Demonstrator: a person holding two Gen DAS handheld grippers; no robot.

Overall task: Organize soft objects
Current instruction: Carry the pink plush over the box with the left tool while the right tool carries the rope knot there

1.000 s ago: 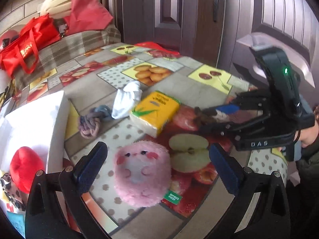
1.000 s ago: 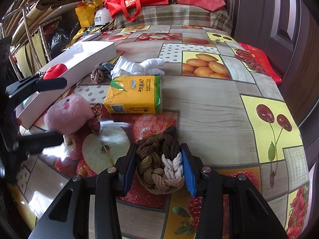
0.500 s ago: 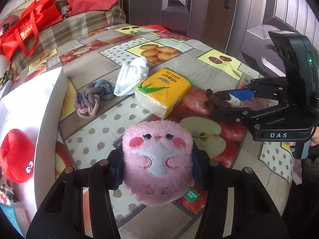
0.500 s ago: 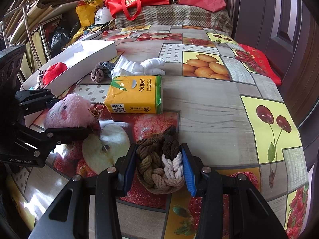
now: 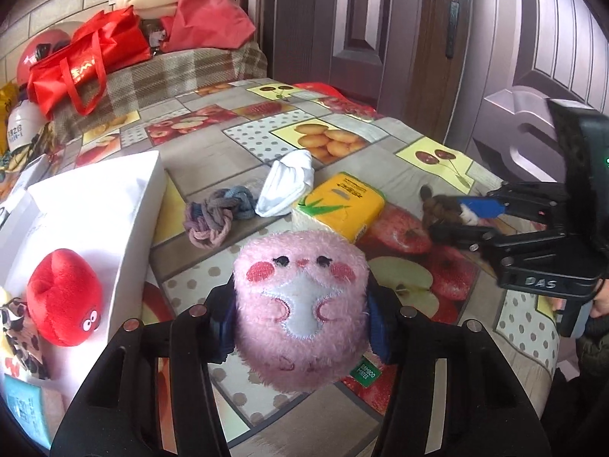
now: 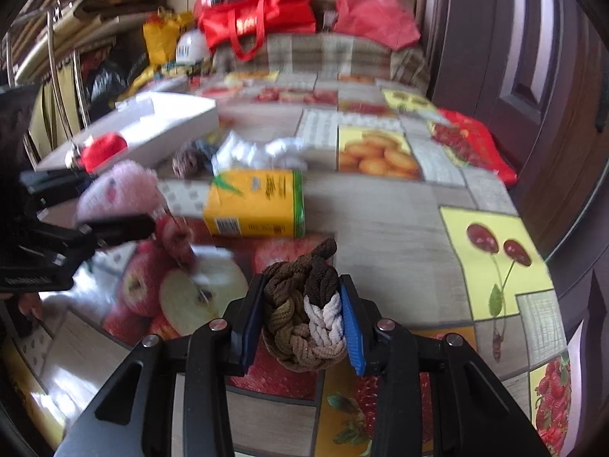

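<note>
Firmly, the left claw point(image 5: 300, 327) grips a pink plush toy point(image 5: 300, 304), lifted above the tabletop point(image 5: 399, 163). To its left sits a white box point(image 5: 114, 198) holding a red plush point(image 5: 64, 301). Ahead lie a yellow tissue pack point(image 5: 338, 205), white cloth point(image 5: 289, 182) and knotted rope point(image 5: 217, 213). The right claw point(image 6: 302, 323) is closing on a brown braided bundle point(image 6: 302, 312), its pads pressing both sides.

"DAS" on the right gripper point(image 5: 462, 218); "BAMBOO" on the pink plush's green tag point(image 5: 364, 371).
</note>
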